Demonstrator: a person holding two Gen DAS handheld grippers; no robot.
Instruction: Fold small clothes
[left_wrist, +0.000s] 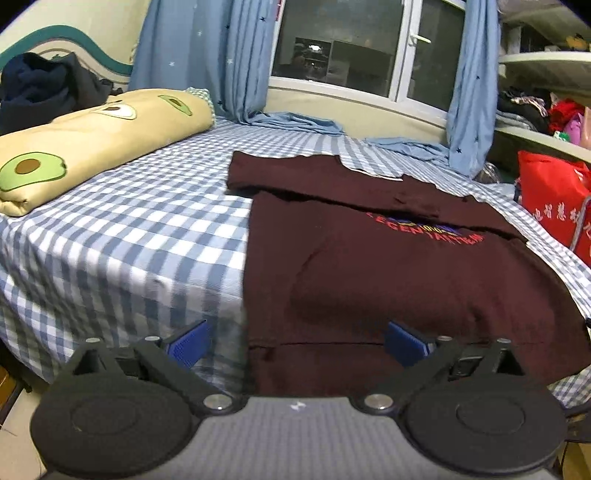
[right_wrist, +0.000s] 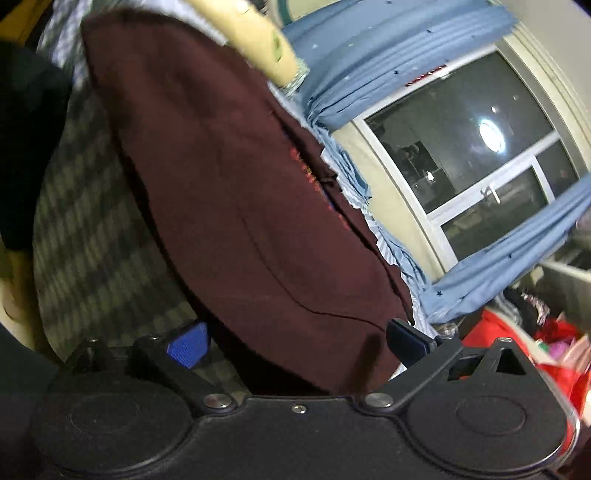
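Maroon sweatshirt (left_wrist: 388, 266) stretches lengthwise away from us; left tongs (left_wrist: 295, 341) and right tongs (right_wrist: 295, 341) both spread, straddling its near hem.

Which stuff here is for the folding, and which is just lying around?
For the folding: dark red sweatshirt, left tongs, right tongs.
Just lying around: avocado pillow, dark clothes heap, red bag, blue curtains.
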